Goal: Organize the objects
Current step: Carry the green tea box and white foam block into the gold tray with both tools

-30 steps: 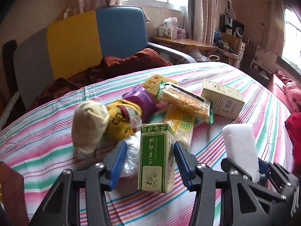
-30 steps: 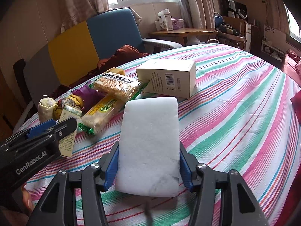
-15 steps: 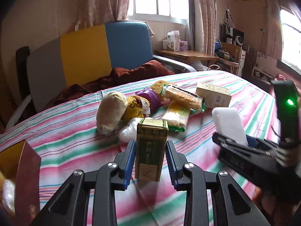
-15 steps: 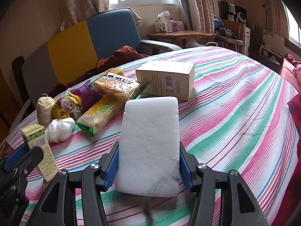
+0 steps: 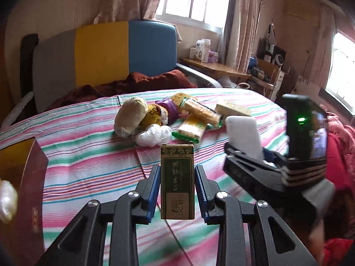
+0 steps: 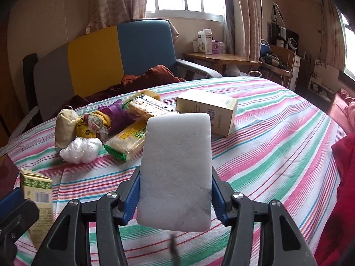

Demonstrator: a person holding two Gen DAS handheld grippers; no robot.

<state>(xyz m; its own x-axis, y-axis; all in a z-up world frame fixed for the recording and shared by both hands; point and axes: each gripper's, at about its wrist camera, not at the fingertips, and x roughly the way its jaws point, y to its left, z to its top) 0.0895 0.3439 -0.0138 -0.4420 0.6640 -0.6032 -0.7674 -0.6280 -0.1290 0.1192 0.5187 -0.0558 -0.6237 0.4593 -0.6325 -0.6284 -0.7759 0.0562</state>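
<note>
Left tongs (image 5: 177, 190) clamp the green box (image 5: 177, 181) upright above the striped surface (image 5: 93, 155); right tongs (image 6: 175, 197) grip the white sponge (image 6: 176, 170), snack pile (image 6: 124, 124) lying far left.

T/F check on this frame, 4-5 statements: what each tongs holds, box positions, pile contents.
1. The left tongs grip a green box. True.
2. The right tongs are empty. False: they clamp a white sponge block.
3. The cream carton lies on its side on the striped cloth. True.
4. The white plastic bundle sits inside the dark red box. False: it lies on the cloth by the snack pile.
5. A purple packet is in the pile. True.
</note>
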